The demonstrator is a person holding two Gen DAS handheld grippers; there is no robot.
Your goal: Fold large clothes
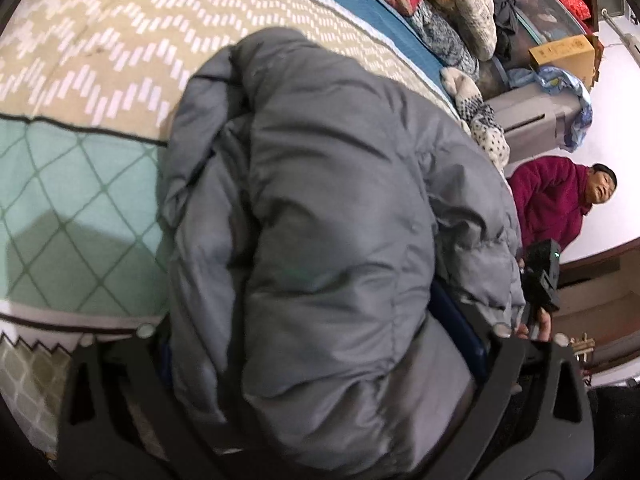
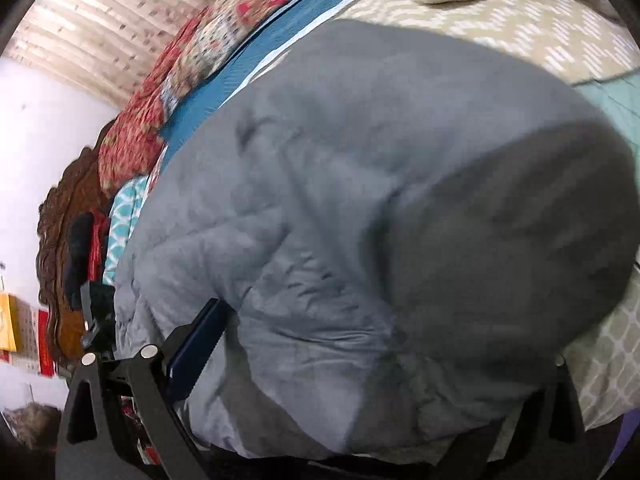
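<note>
Grey quilted puffer jacket (image 1: 320,216) fabric is filling both of my wrist views, bunched into a thick padded bundle that is lying on the beige bedspread with white dash pattern (image 1: 100,40). My left gripper (image 1: 320,344) is clamping a fat fold of the jacket: its black fingers (image 1: 464,320) are pressing in on either side of the padding, with the cloth bulging up and over them. My right gripper (image 2: 360,344) is gripping another thick fold of the same jacket (image 2: 360,200), one dark blue-padded finger (image 2: 196,344) showing against the left of the fabric while the opposite finger is lying mostly buried under the cloth. Beside the jacket, the bedspread is giving way to a mint-green panel with a diamond grid (image 1: 72,208). Beyond the jacket, along the far edge of the bedspread, a blue sheet (image 1: 360,4) is running under a stack of folded floral quilts (image 2: 168,92). Past the bedspread's edge, a person in a magenta fleece top (image 1: 552,204) is standing near a brown cardboard box (image 1: 564,58).
</note>
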